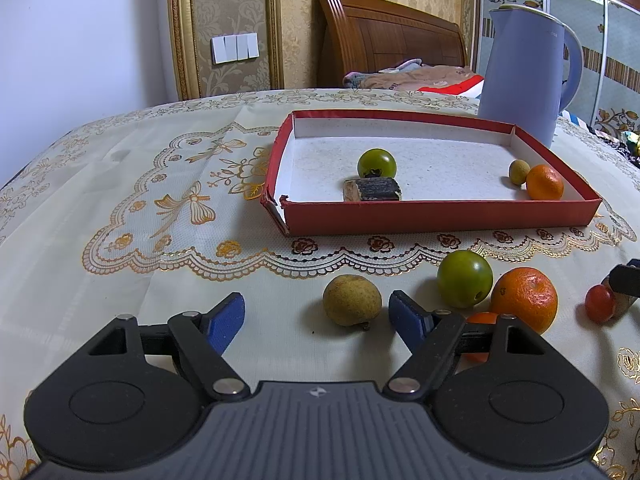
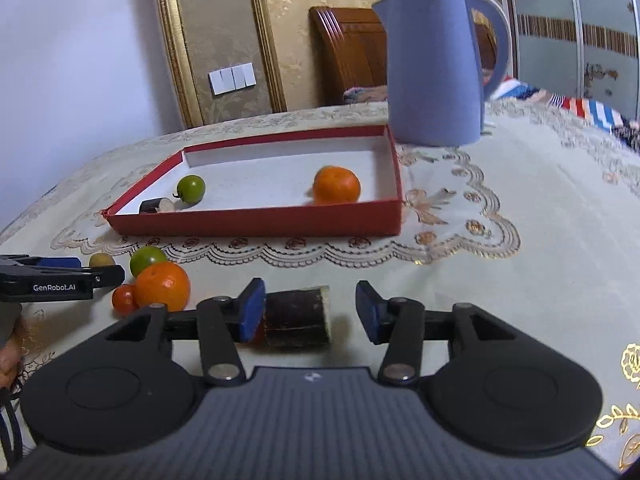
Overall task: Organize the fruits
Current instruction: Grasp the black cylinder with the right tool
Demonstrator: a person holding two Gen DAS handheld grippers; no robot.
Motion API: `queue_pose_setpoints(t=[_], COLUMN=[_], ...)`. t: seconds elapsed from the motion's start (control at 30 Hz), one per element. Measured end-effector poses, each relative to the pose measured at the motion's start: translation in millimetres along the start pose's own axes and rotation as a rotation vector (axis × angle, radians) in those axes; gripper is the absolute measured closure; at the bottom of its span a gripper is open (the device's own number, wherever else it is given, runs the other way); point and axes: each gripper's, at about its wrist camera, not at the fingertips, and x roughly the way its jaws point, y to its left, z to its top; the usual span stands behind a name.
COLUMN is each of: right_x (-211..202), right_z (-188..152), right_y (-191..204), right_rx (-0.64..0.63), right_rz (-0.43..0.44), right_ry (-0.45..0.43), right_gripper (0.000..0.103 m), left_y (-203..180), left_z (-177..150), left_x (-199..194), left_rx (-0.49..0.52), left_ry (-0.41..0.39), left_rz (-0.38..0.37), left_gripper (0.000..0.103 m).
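Note:
In the left wrist view my left gripper [image 1: 316,320] is open low over the tablecloth. A tan round fruit [image 1: 352,300] lies between its fingers, close to the right one and touched by neither. Beside it lie a green fruit [image 1: 464,278], an orange [image 1: 524,298] and a red cherry tomato [image 1: 599,304]. In the right wrist view my right gripper [image 2: 310,312] straddles a dark cut stalk piece [image 2: 298,316]. The left pad is against the piece and the right pad stands clear of it. The red tray [image 2: 256,226] holds a green fruit [image 2: 191,188], a stalk piece [image 2: 156,205] and an orange [image 2: 336,185].
A blue kettle [image 2: 432,72] stands just behind the tray's far right corner. The tray's near left corner [image 1: 280,204] is torn. A small tan fruit [image 1: 519,171] sits by the orange in the tray. A hand [image 2: 8,356] shows at the left edge under my left gripper [image 2: 60,276].

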Motion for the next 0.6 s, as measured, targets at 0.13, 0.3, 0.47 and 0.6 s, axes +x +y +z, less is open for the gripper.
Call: queue_pose_setpoints(t=[0.13, 0.3, 0.47, 0.6], right_x=[-6, -15, -11, -5], right_z=[-5, -10, -8, -4], right_y=[5, 13, 12, 17], right_rx=[-0.038, -0.101, -0.105, -0.116], right_rz=[-0.015, -0.026, -0.045, -0.06], right_ry=[0.0, 0.001, -0.002, -0.02], right_gripper=[0.056, 0.056, 0.053, 0.053], left_y=[0, 0, 0, -2], left_z=[0, 0, 0, 0], left_x=[0, 0, 0, 0], left_rx=[0.0, 0.0, -0.001, -0.005], left_ry=[0.0, 0.0, -0.001, -0.002], left_rz=[0.0, 0.0, 0.002, 0.008], left_gripper=[0.024, 0.024, 0.024, 0.023])
